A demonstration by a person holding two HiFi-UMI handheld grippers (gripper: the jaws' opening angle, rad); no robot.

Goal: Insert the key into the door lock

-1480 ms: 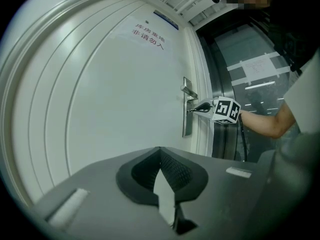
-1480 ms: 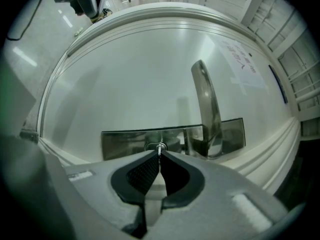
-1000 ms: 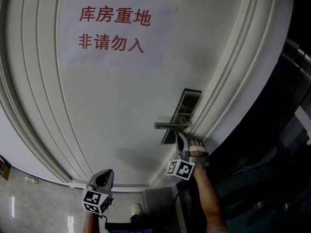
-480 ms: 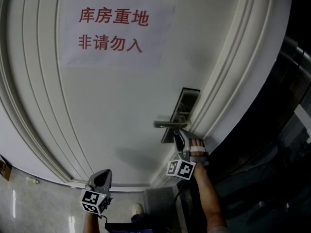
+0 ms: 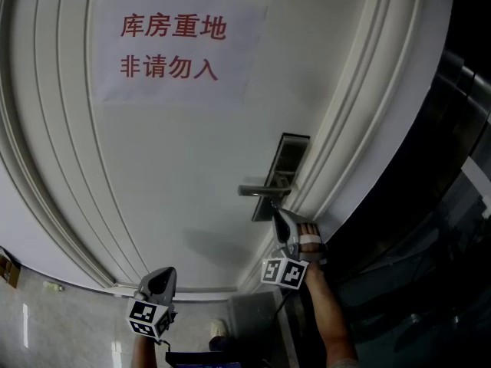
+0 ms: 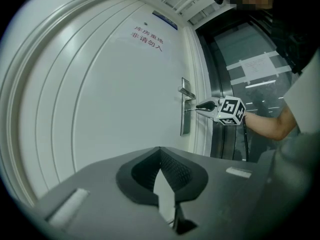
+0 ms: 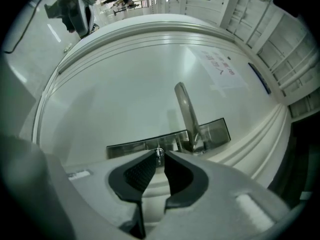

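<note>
Key (image 7: pixel 159 153) – small, silver, only its round head showing – sticks out of the lock plate (image 7: pixel 131 149), right at the tips of my R gripper (image 7: pixel 159 157), in the gap btw them. Jaws closing, pads not on it yet. Lever handle (image 7: pixel 186 111) just beyond, a bit right of the jaws. L gripper (image 6: pixel 160 150): tips pressed together, nothing btw them, white door (image 6: pixel 115 94) well ahead.
</note>
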